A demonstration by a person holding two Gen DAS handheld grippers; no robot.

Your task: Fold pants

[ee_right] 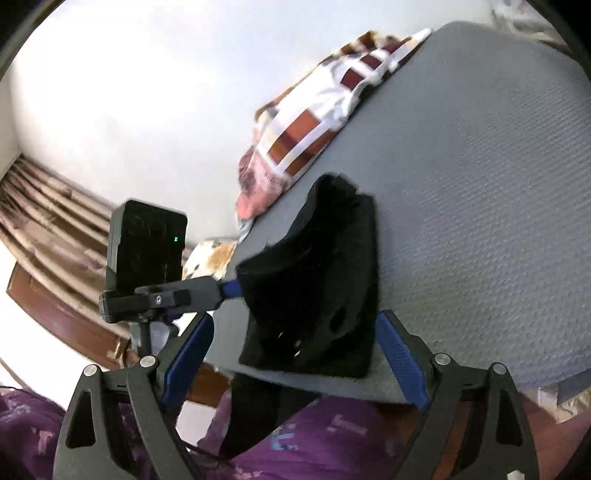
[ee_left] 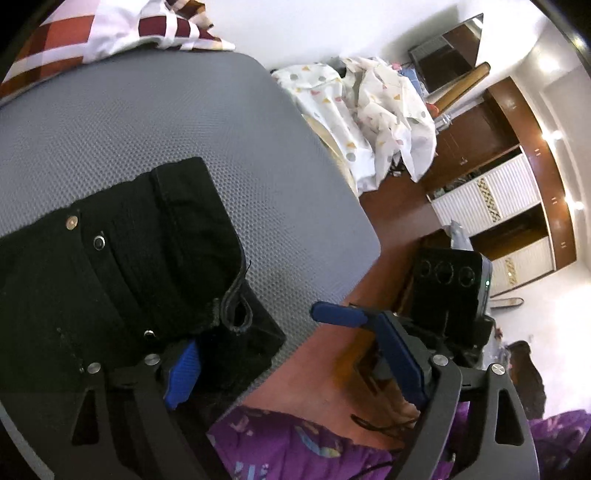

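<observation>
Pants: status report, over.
Left gripper open, one finger at pants. Right gripper open, straddling them. Pants bundled at mat edge. Checked cloth well clear.

The black pants (ee_left: pixel 122 266) run off the left wrist picture's left edge, and their near end is hidden behind the left tool (ee_left: pixel 295 354). Seen from the right wrist, the pants (ee_right: pixel 317 280) are smeared along their far edge, and the checked blanket (ee_right: pixel 314 122) beyond the pants is blurred, its pattern unclear.
</observation>
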